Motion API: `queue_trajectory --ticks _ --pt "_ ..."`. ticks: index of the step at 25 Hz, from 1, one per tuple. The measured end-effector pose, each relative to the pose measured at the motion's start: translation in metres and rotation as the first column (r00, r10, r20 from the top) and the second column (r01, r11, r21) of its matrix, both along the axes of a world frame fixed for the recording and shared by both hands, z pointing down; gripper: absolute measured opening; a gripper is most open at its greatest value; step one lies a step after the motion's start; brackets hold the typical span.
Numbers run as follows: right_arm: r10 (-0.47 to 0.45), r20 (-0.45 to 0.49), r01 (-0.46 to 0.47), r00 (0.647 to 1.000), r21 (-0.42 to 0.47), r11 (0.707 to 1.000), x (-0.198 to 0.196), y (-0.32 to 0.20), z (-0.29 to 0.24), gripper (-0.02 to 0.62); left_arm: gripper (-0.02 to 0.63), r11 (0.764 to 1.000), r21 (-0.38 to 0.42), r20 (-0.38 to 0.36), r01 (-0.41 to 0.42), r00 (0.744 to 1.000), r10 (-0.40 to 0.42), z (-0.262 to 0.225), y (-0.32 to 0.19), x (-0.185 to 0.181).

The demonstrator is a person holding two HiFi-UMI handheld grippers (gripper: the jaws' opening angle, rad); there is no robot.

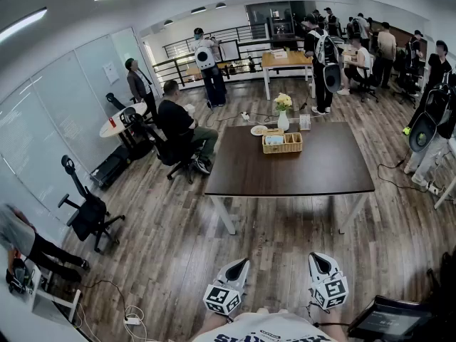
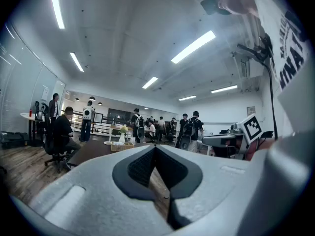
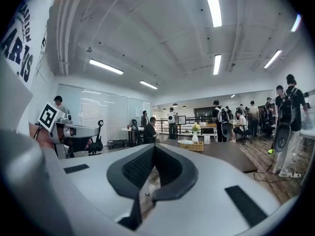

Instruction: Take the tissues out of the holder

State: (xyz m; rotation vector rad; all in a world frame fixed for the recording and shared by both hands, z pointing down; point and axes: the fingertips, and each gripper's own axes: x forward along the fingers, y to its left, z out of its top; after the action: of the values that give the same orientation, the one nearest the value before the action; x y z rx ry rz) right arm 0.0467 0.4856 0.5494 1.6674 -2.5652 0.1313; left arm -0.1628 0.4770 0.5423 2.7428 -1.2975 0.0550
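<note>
On the table point(image 1: 285, 173), the holder point(image 1: 282, 149) lies crosswise.

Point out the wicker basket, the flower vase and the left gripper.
wicker basket point(image 1: 283, 149), head view, front wall.
flower vase point(image 1: 283, 122), head view, white body.
left gripper point(image 1: 241, 263), head view, far tip.

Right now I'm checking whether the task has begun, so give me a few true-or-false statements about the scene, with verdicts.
1. The wicker basket sits on the dark table. True.
2. The right gripper is shut on a tissue. False: its jaws are together with nothing between them.
3. A vase of flowers stands on the table close to the basket. True.
4. The left gripper hangs over the table. False: it is above the wood floor, short of the table's near edge.
</note>
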Motion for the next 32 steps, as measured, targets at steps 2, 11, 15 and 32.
queue_trajectory --ticks 2,11,15,32 --pt "0.000 0.001 0.000 1.000 0.005 1.000 0.000 -0.002 -0.002 0.008 0.005 1.000 0.010 0.001 0.017 1.000 -0.017 -0.002 -0.004 -0.006" --pt "-0.010 0.021 0.010 1.000 0.002 1.000 -0.006 -0.004 -0.005 0.008 0.003 0.999 0.028 -0.005 0.031 1.000 -0.031 -0.011 -0.008 -0.011" --pt "-0.008 0.091 0.009 0.996 -0.008 1.000 0.000 -0.010 0.000 0.008 0.005 0.999 0.022 -0.004 0.031 1.000 -0.031 -0.001 -0.010 -0.008" --pt "0.060 0.116 -0.044 0.991 -0.132 0.990 0.054 -0.014 0.061 0.009 0.005 0.999 -0.031 0.033 0.035 0.999 -0.034 0.030 -0.002 0.026"
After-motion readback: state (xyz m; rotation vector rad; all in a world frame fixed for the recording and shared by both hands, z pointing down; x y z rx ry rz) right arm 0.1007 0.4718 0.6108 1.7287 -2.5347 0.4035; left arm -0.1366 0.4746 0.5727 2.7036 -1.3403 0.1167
